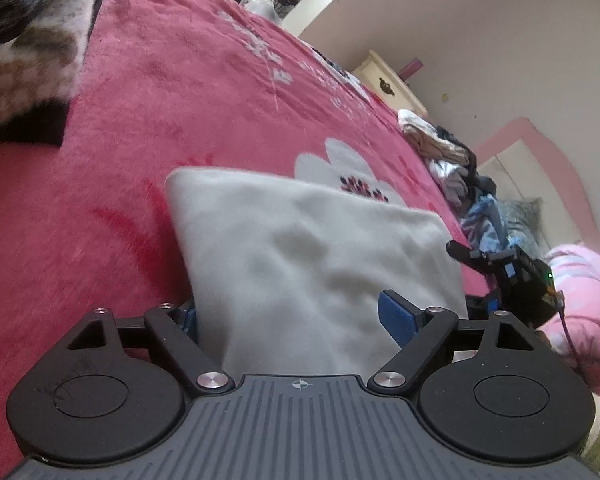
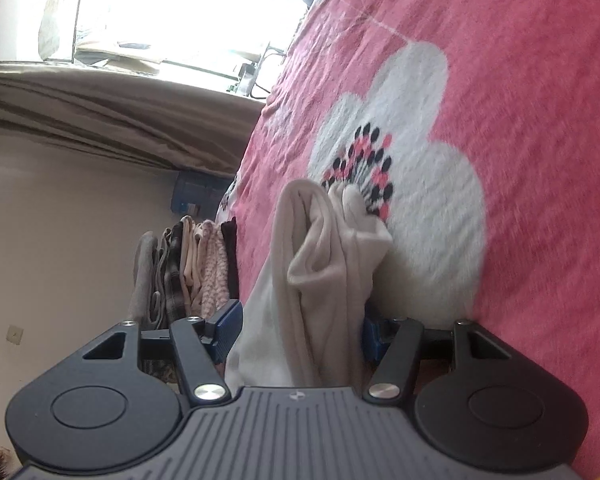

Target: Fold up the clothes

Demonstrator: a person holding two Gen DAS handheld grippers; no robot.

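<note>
The folded cream garment [image 1: 308,248] lay directly ahead, between both tools. The left gripper [image 1: 296,316] (blue pads spread wide) straddled it ungripped. The right gripper [image 2: 300,336] stood part-open around its bunched edge; contact could not be told.

We see a bed covered by a fuzzy pink blanket [image 1: 188,92] printed with large white flowers [image 2: 428,184]. A folded cream-white fleece garment [image 1: 300,248] lies on it beside one flower. A heap of mixed crumpled clothes [image 1: 452,164] sits along the blanket's far edge, and a brown-and-white checked fleece piece with black trim [image 1: 32,68] rests at another side.
</note>
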